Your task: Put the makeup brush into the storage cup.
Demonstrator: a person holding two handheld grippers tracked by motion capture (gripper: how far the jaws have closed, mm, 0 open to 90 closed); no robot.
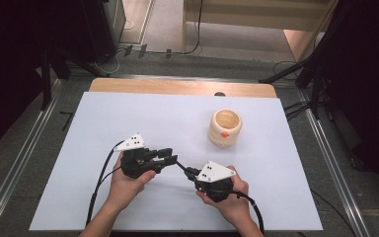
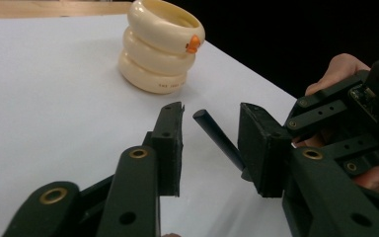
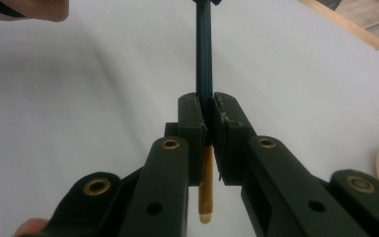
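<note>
A white sheet (image 1: 128,123) covers the wooden table (image 1: 177,87), with dark curtains and cables on the floor around it. At about one o'clock from the hands stands a cream ringed cup (image 1: 225,128) with a small orange mark on its side, open mouth up.

The right gripper (image 3: 206,111) has its jaws clamped together on a thin dark pencil (image 3: 203,54), gripping it near the middle; the pale wooden end (image 3: 206,197) hangs out behind the pads, and the dark shaft runs toward twelve o'clock in the right gripper view. The left gripper (image 2: 211,116) has its jaws apart, one on each side of the pencil's far tip (image 2: 212,133), not touching it.

The risks, as I judge them: if the left jaws close off-centre, they could push the tip sideways and twist the pencil in the right pads. Letting go on the right before the left has a firm hold would drop the pencil onto the sheet, where it could roll. A hold only on the very tip may also slip when carried to the cup.
</note>
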